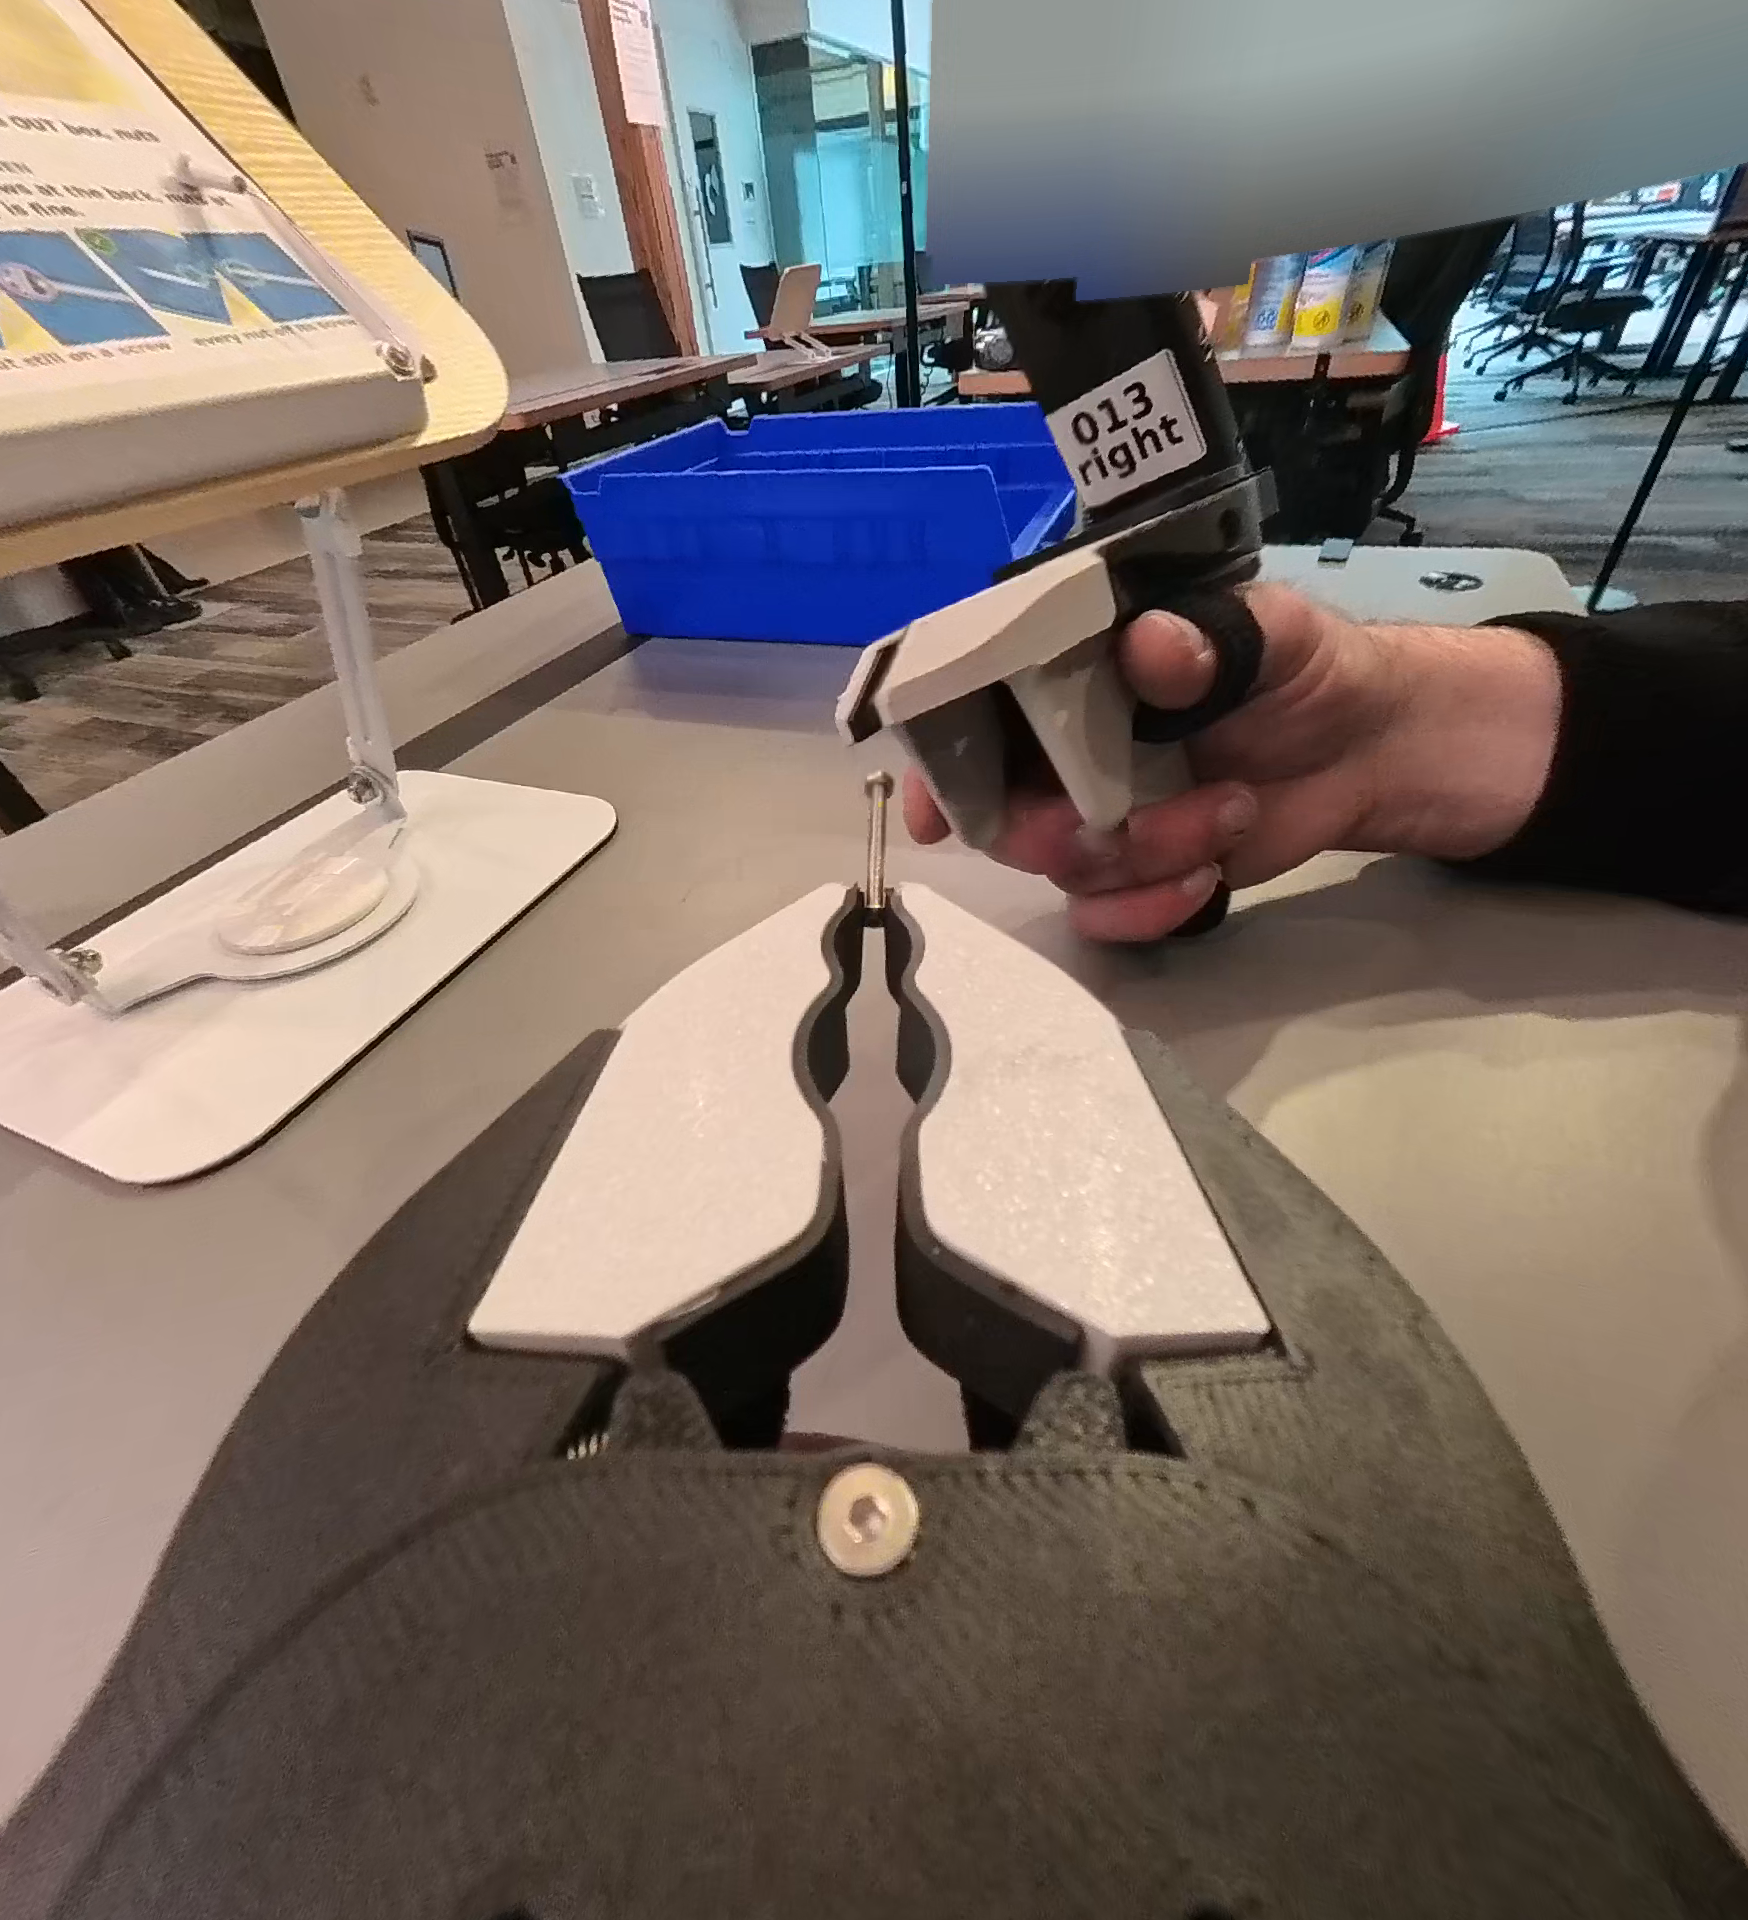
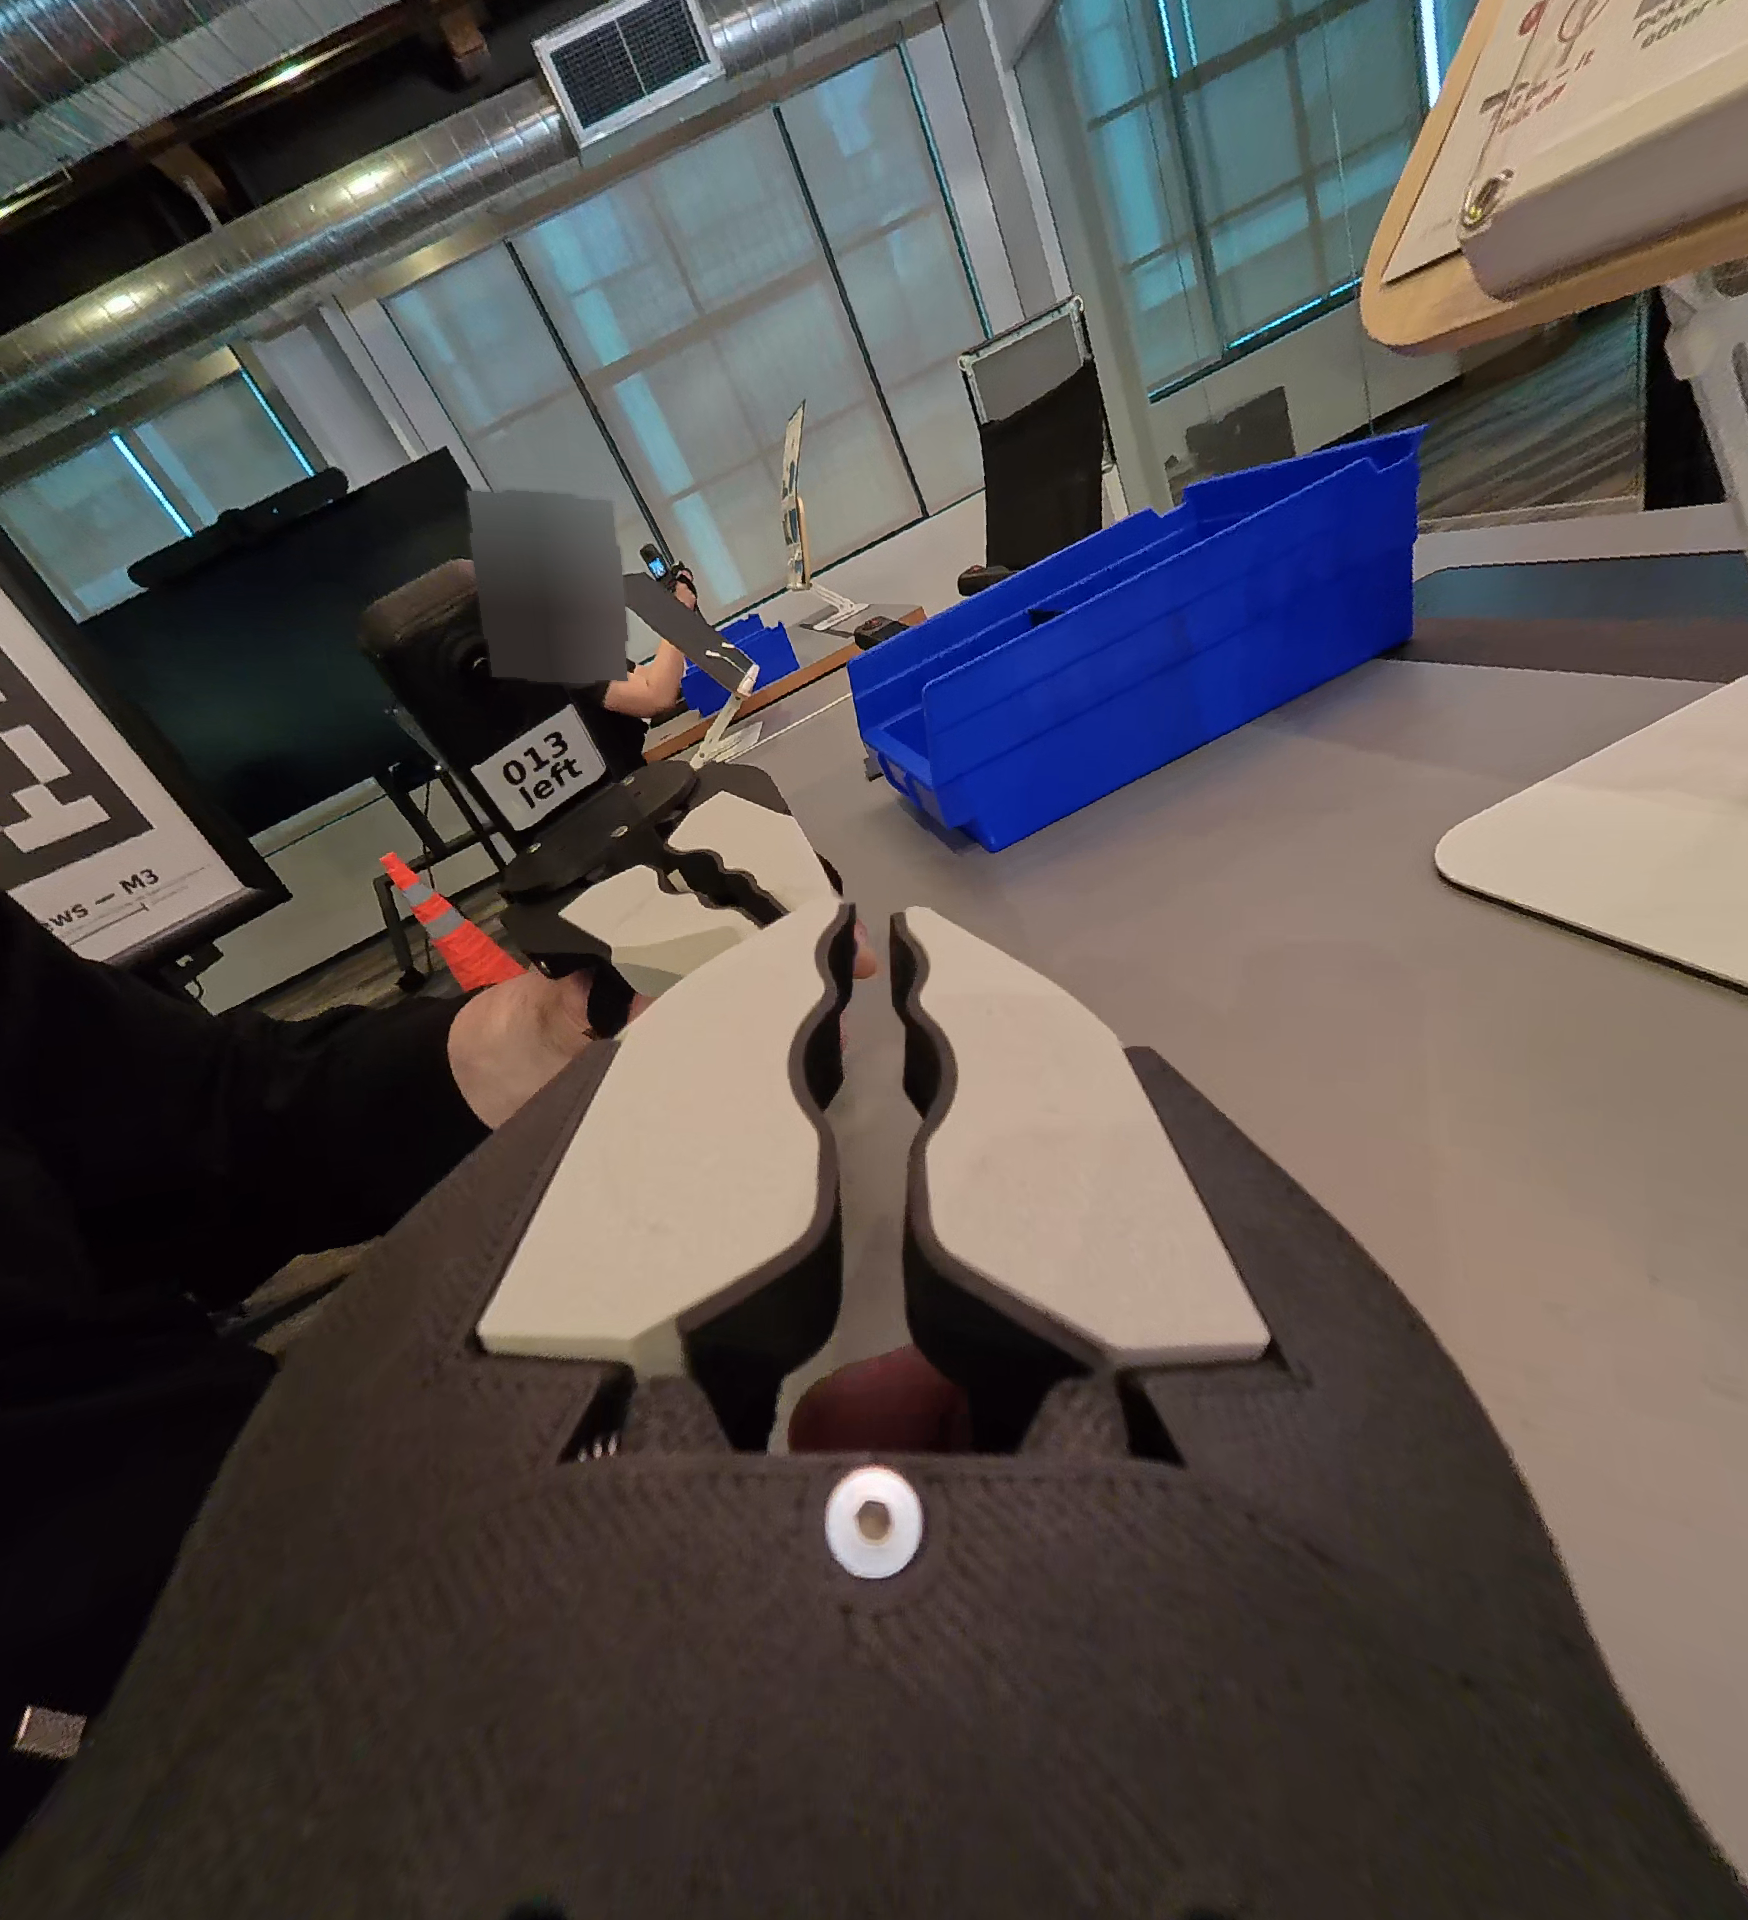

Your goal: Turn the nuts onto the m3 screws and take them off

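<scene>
A slim silver M3 screw stands upright — pinched in the left gripper; the right gripper hovers nearby, jaws narrowly apart — empty.

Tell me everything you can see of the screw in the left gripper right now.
The screw is a thin, silvery metal one with a small rounded head at its top end. It stands nearly upright, its lower end pinched between the tips of the left gripper, its shank and head sticking up free above them. No nut shows on the exposed shank. The right gripper hovers close beside the head, apart from it, with nothing visible between its fingers. In the right wrist view the screw cannot be made out.
</scene>
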{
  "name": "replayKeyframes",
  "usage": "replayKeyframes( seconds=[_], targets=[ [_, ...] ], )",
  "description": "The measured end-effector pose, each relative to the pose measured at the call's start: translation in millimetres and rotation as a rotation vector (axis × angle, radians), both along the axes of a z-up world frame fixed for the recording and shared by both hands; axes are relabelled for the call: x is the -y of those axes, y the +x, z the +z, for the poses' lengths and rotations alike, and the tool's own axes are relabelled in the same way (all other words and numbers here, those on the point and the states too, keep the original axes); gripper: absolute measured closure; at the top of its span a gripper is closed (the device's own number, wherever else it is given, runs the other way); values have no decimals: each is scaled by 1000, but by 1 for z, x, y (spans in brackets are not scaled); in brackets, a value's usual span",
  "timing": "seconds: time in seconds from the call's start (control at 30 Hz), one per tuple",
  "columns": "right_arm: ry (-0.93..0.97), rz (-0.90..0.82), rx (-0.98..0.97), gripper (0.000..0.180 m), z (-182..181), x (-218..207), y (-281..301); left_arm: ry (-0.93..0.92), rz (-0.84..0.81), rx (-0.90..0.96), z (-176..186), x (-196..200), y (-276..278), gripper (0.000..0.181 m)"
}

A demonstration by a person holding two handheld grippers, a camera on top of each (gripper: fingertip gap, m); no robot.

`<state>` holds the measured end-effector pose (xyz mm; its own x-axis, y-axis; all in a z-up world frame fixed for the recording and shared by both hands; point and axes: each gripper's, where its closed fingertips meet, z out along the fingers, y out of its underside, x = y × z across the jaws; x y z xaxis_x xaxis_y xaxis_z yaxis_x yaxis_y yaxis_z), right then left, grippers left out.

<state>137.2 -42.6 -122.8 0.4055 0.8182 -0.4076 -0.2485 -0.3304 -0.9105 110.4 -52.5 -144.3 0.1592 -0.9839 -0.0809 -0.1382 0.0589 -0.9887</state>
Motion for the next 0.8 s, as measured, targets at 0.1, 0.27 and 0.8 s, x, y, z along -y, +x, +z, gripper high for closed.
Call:
replayKeyframes(
  seconds=[0.1, 0.27, 0.8],
  targets=[
    [32, 26, 7, 168, 3, 4, -1, -25, -23, 27, 4, 2, -1, 177],
    [102, 82, 51, 160, 4, 15, -8, -105, -116, 85, 11, 12, -1, 177],
    [179, 129, 95, 164, 6, 27, -17, -149, -188, 105, 13, 22, -1, 177]
  ],
)
